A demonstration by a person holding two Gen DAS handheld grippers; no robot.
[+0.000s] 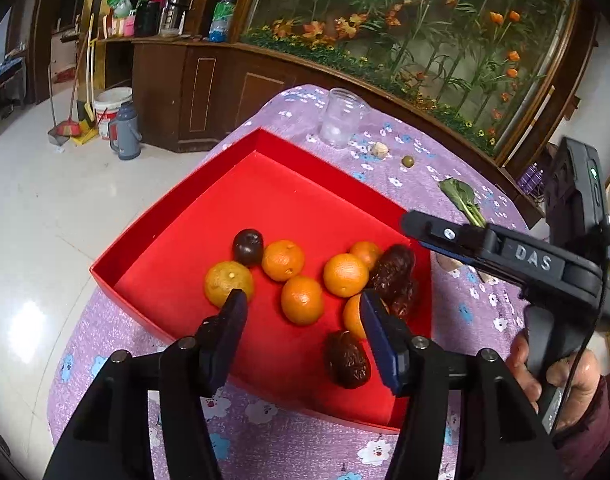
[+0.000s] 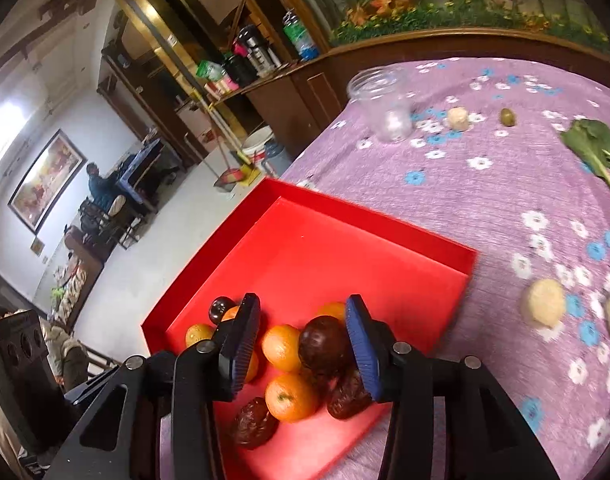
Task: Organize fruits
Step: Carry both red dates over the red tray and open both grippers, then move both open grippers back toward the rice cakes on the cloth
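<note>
The box [image 1: 177, 224] sits on the table [image 1: 425, 160] at its left edge. Oranges [image 1: 303, 300] and dates [image 1: 347, 360] lie clustered in the box's near corner. The jar [image 1: 343, 118] stands behind the box; the leaf [image 1: 461, 198] lies to its right.

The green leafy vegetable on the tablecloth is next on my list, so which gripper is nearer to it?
Right. The right gripper hangs over the red tray's corner nearest the green leafy vegetable; the left gripper hangs over the tray's near side, farther away.

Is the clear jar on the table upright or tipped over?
Upright: the clear jar stands on the tablecloth, open mouth up, no lid on.
</note>
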